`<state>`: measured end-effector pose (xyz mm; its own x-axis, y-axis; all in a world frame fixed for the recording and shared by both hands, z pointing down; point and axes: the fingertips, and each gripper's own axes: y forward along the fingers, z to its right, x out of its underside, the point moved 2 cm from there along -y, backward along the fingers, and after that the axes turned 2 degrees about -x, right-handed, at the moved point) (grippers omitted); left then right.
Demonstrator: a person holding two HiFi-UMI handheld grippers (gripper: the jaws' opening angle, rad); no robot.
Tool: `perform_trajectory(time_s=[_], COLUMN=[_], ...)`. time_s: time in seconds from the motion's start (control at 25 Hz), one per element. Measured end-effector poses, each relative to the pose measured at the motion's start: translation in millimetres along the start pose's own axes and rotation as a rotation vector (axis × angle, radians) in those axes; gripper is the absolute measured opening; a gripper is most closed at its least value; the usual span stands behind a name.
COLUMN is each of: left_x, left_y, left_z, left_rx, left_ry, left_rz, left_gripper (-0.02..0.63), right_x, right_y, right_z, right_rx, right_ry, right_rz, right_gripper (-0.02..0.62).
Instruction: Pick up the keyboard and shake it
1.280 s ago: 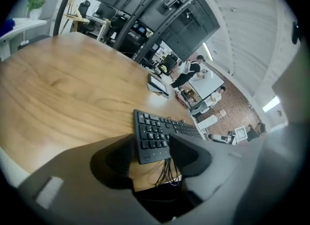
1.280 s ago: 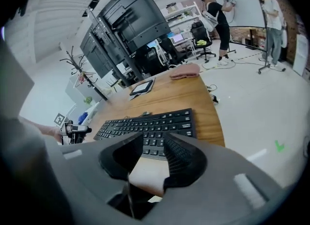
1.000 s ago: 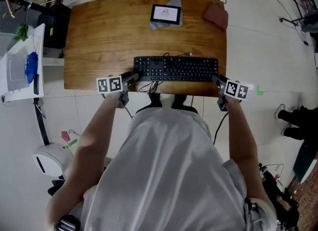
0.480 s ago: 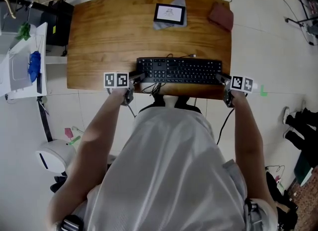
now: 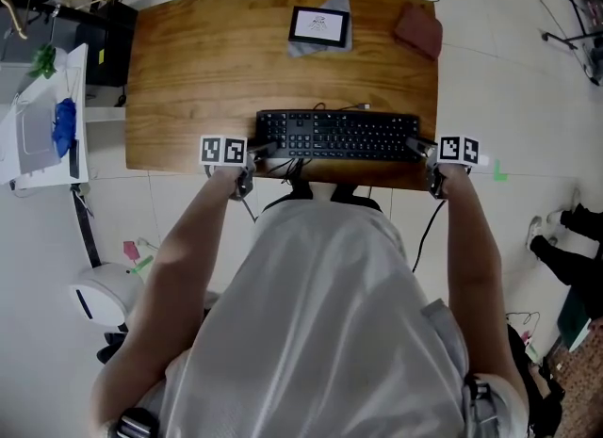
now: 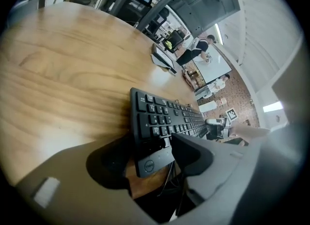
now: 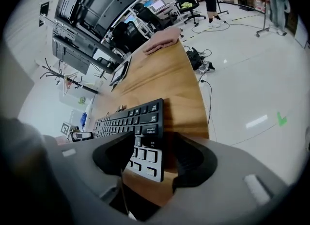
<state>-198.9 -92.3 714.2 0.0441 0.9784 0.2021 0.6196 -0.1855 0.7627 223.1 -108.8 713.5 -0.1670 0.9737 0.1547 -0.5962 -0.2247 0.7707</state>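
Wood desk (image 5: 207, 69), black keyboard (image 5: 337, 135) lying lengthwise near its front edge, approx. centred btwn both arms. L gripper (image 5: 256, 149) is at the keyboard's left end. In the left gripper view its jaws sit on either side of the front-left corner, both touching it, i.e. clamped on. R gripper (image 5: 419, 149) is at the right end. In the right gripper view the jaws are apart and straddle that end: one lies over the keys, the other has a strip of wood showing btwn it and the keyboard edge. Tablet (image 5: 318, 24) is at the far edge, reddish cloth (image 5: 419, 29) at the far-right corner.
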Motion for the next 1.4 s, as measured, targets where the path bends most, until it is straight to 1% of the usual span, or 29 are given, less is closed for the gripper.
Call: perform_trajectory(time_s=[0.12, 0.2, 0.36, 0.48, 0.52, 0.64, 0.76, 0.96, 1.04, 1.2, 1.28, 1.4], left_x=[-2, -5, -5, -4, -4, -4, -4, -5, -5, -7, -8, -13], left_y=[1, 2, 3, 3, 4, 4, 5, 5, 3, -5, -9, -16], left_z=[3, 5, 3, 2, 2, 1, 0, 0, 2, 4, 7, 14], left_rx=[0.015, 0.006, -0.026, -0.060, -0.072, -0.103, -0.123, -0.145, -0.151, -0.154, -0.152, -0.149], left_ry=[-0.045, -0.063, -0.042, -0.024, -0.023, -0.021, -0.016, -0.030, -0.027, -0.010, 0.003, 0.033], left_rz=[0.020, 0.035, 0.032, 0.025, 0.027, 0.035, 0.025, 0.008, 0.017, 0.035, 0.053, 0.108], left_gripper=[0.262, 0.273, 0.272, 0.267, 0.267, 0.266, 0.257, 0.256, 0.256, 0.256, 0.256, 0.255], right_x=[0, 0, 0, 3, 4, 6, 4, 5, 6, 10, 10, 6], right_y=[1, 2, 6, 11, 13, 15, 15, 17, 16, 15, 12, 3], right_z=[0, -1, -1, -9, -12, -12, -10, -11, -11, -16, -20, -25], right_rx=[0.000, 0.022, 0.073, 0.067, 0.070, 0.093, 0.099, 0.150, 0.159, 0.140, 0.137, 0.139], right_ry=[-0.002, -0.022, -0.063, -0.066, -0.068, -0.085, -0.093, -0.089, -0.088, -0.096, -0.114, -0.149], right_rz=[-0.037, -0.064, -0.112, -0.148, -0.161, -0.180, -0.179, -0.162, -0.149, -0.125, -0.091, -0.030], right_gripper=[0.253, 0.253, 0.253, 0.251, 0.264, 0.256, 0.244, 0.247, 0.249, 0.250, 0.255, 0.255])
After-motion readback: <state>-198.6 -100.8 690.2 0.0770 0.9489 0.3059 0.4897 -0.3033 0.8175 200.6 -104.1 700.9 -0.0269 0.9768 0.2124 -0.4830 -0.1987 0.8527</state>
